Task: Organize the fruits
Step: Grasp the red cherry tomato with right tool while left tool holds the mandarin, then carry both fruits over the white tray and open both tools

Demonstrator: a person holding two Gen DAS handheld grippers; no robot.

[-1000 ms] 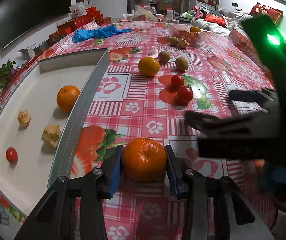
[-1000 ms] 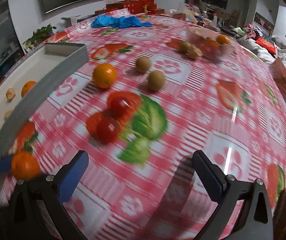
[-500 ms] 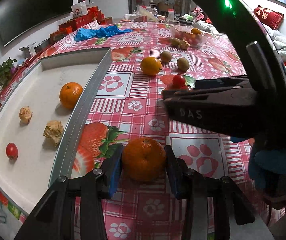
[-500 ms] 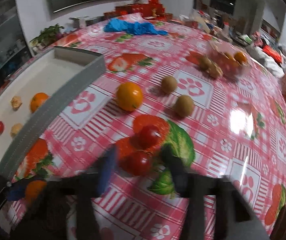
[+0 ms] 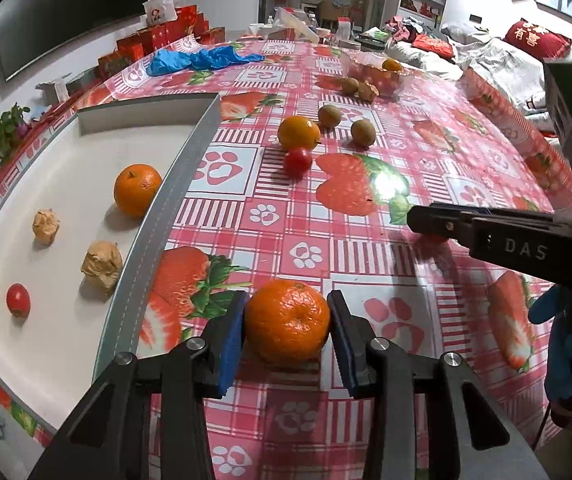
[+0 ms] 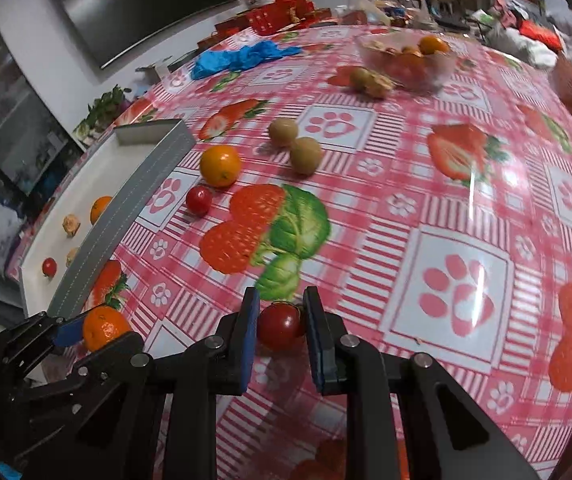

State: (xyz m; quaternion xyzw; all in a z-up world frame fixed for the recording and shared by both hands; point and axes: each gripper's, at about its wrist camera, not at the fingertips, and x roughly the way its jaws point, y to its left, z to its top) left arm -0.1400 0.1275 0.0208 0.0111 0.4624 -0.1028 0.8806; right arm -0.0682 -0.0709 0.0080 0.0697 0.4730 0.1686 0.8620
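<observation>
Tomato (image 6: 281, 325), soft and easily bruised, sits clamped across its middle in the right hand-held gripper (image 6: 279, 330) while the left hand-held gripper (image 5: 286, 330), beside the tray (image 5: 157, 236), clamps a firmer orange (image 5: 287, 320).

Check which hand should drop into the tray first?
Left, probably. The left gripper holds the mandarin right beside the tray wall. The right gripper holds a cherry tomato farther from it.
</observation>
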